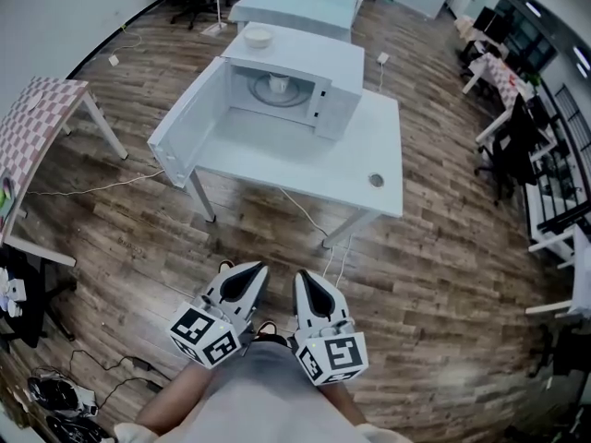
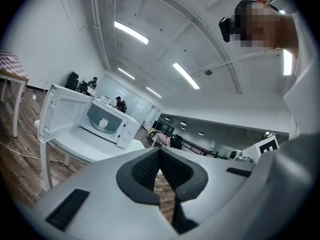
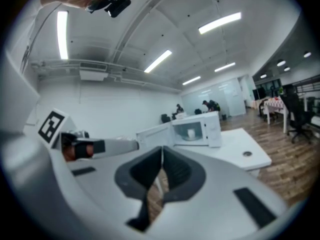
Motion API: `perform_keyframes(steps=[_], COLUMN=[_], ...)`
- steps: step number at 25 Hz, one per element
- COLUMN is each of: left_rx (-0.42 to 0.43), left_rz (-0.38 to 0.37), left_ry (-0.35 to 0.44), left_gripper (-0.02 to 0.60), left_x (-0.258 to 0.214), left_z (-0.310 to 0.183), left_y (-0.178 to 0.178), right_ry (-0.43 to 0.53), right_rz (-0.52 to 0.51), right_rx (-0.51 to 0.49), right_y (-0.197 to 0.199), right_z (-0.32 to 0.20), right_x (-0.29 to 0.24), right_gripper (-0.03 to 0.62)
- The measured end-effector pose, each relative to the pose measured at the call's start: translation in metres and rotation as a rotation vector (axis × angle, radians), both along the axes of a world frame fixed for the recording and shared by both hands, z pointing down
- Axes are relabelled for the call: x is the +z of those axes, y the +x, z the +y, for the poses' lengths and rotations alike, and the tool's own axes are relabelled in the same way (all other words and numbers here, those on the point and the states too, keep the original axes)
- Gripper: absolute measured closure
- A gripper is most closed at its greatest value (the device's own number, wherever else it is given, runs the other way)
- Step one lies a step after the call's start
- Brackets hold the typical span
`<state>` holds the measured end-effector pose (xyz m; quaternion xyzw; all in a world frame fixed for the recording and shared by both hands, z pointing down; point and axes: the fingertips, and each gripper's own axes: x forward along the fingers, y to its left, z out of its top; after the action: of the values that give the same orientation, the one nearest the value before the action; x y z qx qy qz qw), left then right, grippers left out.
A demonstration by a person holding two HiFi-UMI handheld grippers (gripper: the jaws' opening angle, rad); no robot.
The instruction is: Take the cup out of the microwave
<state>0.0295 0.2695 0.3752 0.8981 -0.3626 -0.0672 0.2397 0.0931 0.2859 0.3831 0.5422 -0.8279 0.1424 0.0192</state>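
Much open floor [image 1: 249, 233] separates left gripper [image 1: 255, 271] and right gripper [image 1: 306, 279] from table [image 1: 305, 169] edge

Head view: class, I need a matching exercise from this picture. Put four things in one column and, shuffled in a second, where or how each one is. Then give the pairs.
Things:
1 cup
2 bowl
3 microwave door
4 checkered table

Places or states:
A swung open
B on top of the microwave
C at the picture's left edge
D inside the microwave

Pairs: 1-D; 2-B; 3-A; 4-C
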Motion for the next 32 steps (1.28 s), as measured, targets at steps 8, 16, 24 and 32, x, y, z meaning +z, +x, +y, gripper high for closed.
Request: perform_keyframes(steps=[8, 16, 24, 32], left_rx=[-0.015, -0.008, 0.025, 0.054], left_rz=[0.003, 0.0, 0.012, 0.052], left_ry=[0.004, -0.012, -0.003, 0.036], left_gripper=[0.571, 0.571, 0.572, 0.571], left_x=[-0.004, -0.003, -0.009, -0.025], left_z=[-0.056, -0.112, -0.17, -0.214], left_y=[-0.013, -0.028, -0.048, -0.069], right_ry=[-0.004, -0.022, -0.03, -0.018], right_rz=[-0.004, -0.012, -0.003, 0.028], right_rx=[-0.024, -0.037, -0.004, 0.012], right_y=[-0.016, -0.036, -0.056, -0.082], right_z=[-0.056, -0.112, -0.166, -0.21], right_x=[0.0, 0.004, 0.001, -0.007], right_gripper=[0.571, 0.571, 0.571, 0.571])
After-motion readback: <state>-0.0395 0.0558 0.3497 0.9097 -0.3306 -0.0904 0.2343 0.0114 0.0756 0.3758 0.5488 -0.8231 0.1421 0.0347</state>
